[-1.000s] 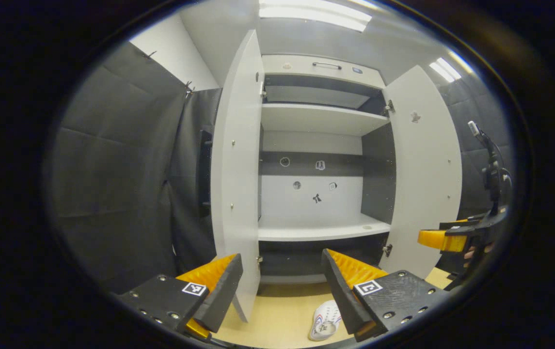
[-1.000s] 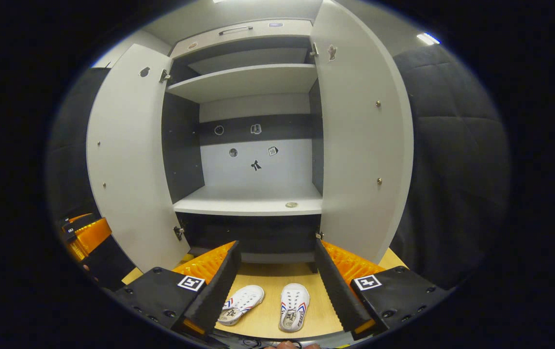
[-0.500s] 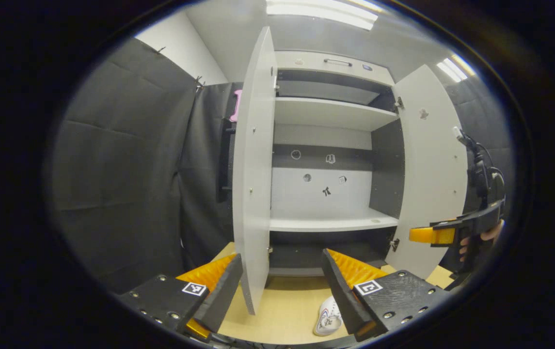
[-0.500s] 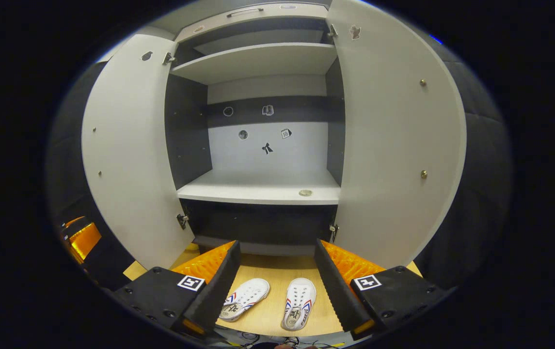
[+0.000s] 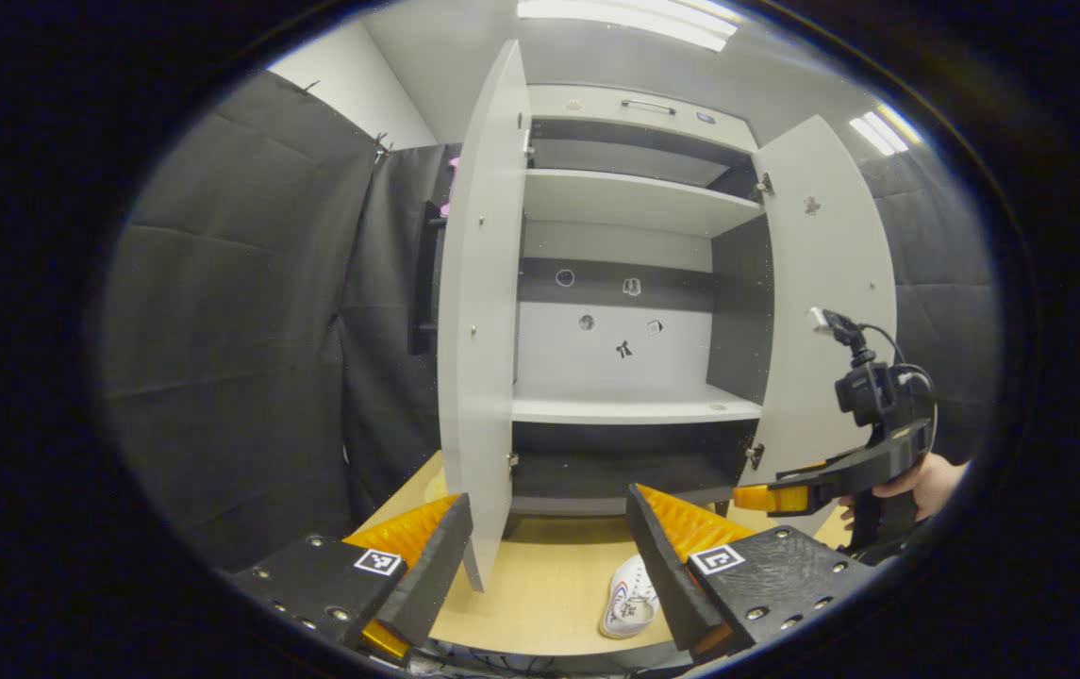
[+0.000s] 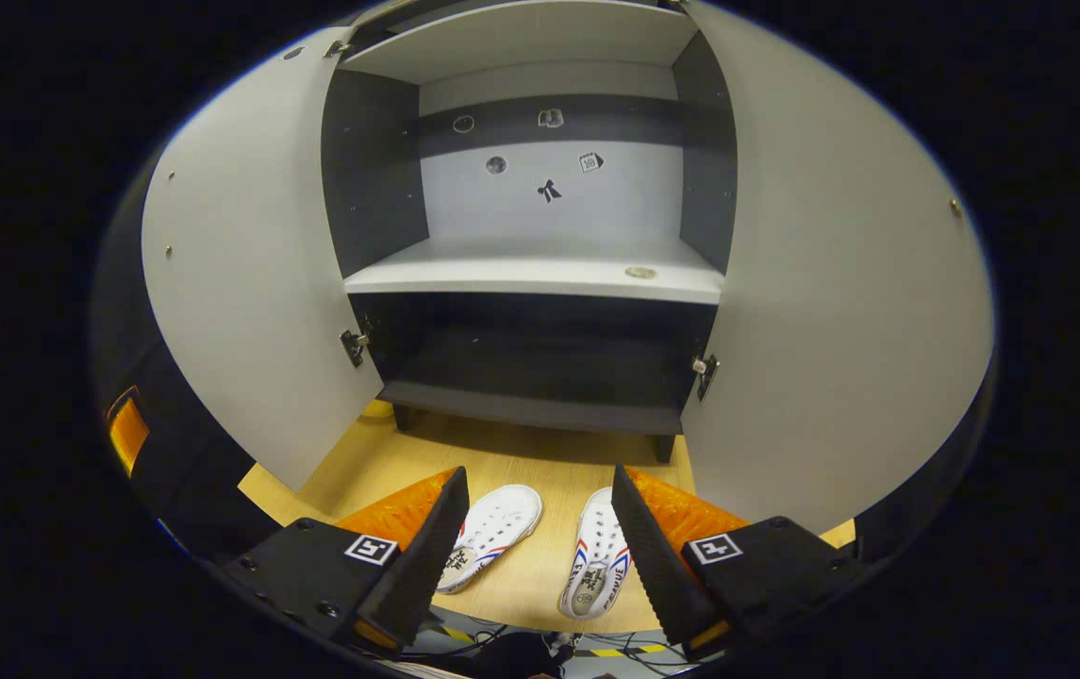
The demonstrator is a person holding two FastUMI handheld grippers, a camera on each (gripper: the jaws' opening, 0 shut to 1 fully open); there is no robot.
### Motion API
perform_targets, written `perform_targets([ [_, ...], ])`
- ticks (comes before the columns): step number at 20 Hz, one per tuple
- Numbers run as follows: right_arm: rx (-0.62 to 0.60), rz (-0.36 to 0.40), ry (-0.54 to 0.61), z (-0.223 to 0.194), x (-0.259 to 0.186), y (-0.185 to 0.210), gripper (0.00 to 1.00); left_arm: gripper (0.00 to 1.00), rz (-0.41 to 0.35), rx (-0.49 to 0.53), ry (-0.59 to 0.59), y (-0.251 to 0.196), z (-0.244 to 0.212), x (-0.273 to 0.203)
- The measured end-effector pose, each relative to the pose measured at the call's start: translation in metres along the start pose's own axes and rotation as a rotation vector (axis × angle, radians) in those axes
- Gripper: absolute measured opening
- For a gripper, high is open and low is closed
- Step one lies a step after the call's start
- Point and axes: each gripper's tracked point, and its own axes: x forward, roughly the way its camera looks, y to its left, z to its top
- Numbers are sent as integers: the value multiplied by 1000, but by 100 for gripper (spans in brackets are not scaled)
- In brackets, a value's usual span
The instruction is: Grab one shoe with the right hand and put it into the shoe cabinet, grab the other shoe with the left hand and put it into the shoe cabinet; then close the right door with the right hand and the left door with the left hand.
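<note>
Two white shoes lie side by side on the wooden floor in the right gripper view: the left shoe (image 6: 490, 535) and the right shoe (image 6: 596, 562). My right gripper (image 6: 533, 566) hangs open above them, with both shoes between its fingers' lines. The shoe cabinet (image 6: 540, 273) stands behind them, both doors wide open, shelves bare. In the left gripper view my left gripper (image 5: 549, 575) is open, with one white shoe (image 5: 626, 608) beside its right finger. The right gripper (image 5: 775, 495), held by a hand, appears there at the right, in front of the right door (image 5: 827, 311).
The left door (image 5: 478, 321) stands edge-on straight ahead of my left gripper. Black cloth walls close in both sides. A small round object (image 6: 639, 273) lies on the middle shelf. Cables lie at the floor's near edge (image 6: 511, 646).
The right gripper has dropped lower and tilted down toward the shoes, which now sit higher between its fingers. The left gripper has shifted slightly; the cabinet looks a bit higher in its view.
</note>
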Motion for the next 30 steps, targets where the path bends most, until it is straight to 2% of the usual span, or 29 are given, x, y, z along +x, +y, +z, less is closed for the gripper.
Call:
perform_targets([
  [4,24,6,70,-39,36,-9,93,94,-11,-12,33,-6,-12,-2],
  [5,28,8,84,-47,45,-11,97,94,-12,-12,34,-8,-13,-3],
  [6,27,10,100,-57,53,-14,93,94,-10,-10,35,-7,-15,-3],
  [7,31,8,116,-65,61,-18,98,94,-9,-9,40,-7,-16,-3],
  [11,56,7,175,-94,89,-27,98,96,-23,-7,63,-13,-25,-3],
  [12,40,2,191,-101,95,-31,98,94,-28,-3,68,-15,-27,-4],
  [14,-7,-18,218,-116,108,-39,98,94,-33,4,81,-17,-33,-3],
  [15,-25,-23,242,-126,114,-41,94,94,-35,8,90,-18,-36,-2],
  [16,-32,-24,265,-135,118,-42,98,94,-38,11,97,-19,-39,-2],
  [17,-30,-26,288,-145,121,-41,93,94,-40,13,101,-19,-40,-1],
  [22,-6,-78,351,-173,131,-47,94,94,-47,23,107,-20,-42,-1],
  [23,-15,-81,349,-175,134,-47,98,94,-50,21,108,-20,-42,-2],
  [24,-26,-78,359,-177,136,-45,93,94,-52,17,106,-20,-41,-2],
  [26,-72,-79,392,-187,142,-43,96,94,-50,17,103,-19,-41,-2],
  [28,-143,-115,408,-191,145,-45,95,94,-42,17,99,-18,-40,-2],
  [29,-171,-144,405,-190,144,-48,91,94,-37,15,97,-18,-40,-3],
  [30,-192,-181,402,-189,144,-55,82,94,-32,12,94,-17,-38,-3],
])
